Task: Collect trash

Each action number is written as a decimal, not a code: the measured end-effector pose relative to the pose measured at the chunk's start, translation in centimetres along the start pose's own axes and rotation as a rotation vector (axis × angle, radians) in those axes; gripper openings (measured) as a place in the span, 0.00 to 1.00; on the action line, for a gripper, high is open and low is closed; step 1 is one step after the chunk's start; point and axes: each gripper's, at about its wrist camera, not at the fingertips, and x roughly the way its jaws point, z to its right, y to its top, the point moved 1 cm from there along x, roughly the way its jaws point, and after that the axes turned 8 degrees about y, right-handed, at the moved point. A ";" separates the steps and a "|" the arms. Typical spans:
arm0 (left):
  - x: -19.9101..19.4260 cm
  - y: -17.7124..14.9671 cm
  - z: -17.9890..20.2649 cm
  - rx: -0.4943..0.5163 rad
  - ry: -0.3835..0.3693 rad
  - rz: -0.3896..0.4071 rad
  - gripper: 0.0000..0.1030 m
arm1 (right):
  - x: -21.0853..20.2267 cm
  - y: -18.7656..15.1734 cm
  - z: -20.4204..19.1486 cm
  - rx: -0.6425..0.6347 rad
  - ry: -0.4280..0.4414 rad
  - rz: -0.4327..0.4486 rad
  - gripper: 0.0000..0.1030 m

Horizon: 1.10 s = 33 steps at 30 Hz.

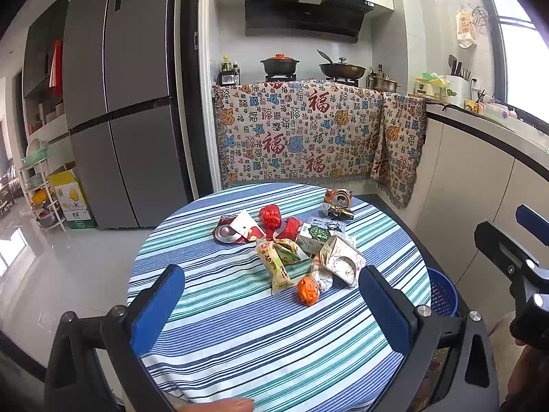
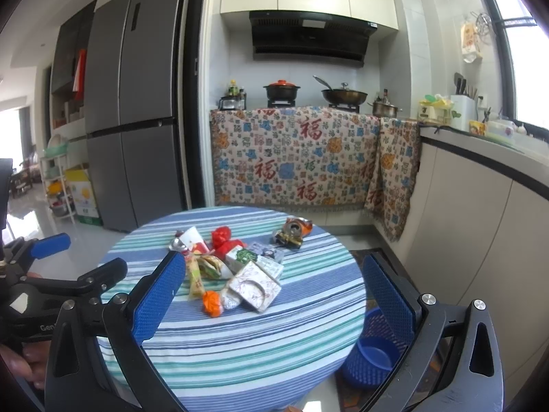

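Note:
A pile of trash lies on the round striped table (image 1: pixel 240 336) (image 2: pixel 240 343): an orange crumpled wrapper (image 1: pixel 308 290) (image 2: pixel 211 303), a yellow snack packet (image 1: pixel 274 263) (image 2: pixel 195 279), a torn patterned paper box (image 1: pixel 343 259) (image 2: pixel 255 288), a green-white carton (image 1: pixel 314 237) (image 2: pixel 242 256), red wrappers (image 1: pixel 271 216) (image 2: pixel 221 237), a crushed red can (image 1: pixel 226 230) and a crushed orange can (image 1: pixel 338 202) (image 2: pixel 294 230). My left gripper (image 1: pixel 271 312) is open and empty, short of the pile. My right gripper (image 2: pixel 274 298) is open and empty, also short of it.
A blue plastic basket (image 2: pixel 372 353) (image 1: pixel 442 295) stands on the floor right of the table. Behind are a cloth-draped stove counter (image 1: pixel 302 130), a grey fridge (image 1: pixel 116 103) and a white counter (image 2: pixel 480 206) on the right.

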 end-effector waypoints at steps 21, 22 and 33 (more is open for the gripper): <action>0.1 -0.2 0.0 0.002 -0.001 -0.003 1.00 | 0.0 0.0 0.0 -0.001 0.003 0.000 1.00; 0.1 -0.2 0.0 0.002 -0.001 -0.003 1.00 | 0.0 0.0 0.0 0.000 0.003 -0.001 1.00; 0.6 -0.8 -0.2 0.002 -0.002 -0.015 1.00 | 0.1 -0.2 0.0 0.001 0.004 -0.001 1.00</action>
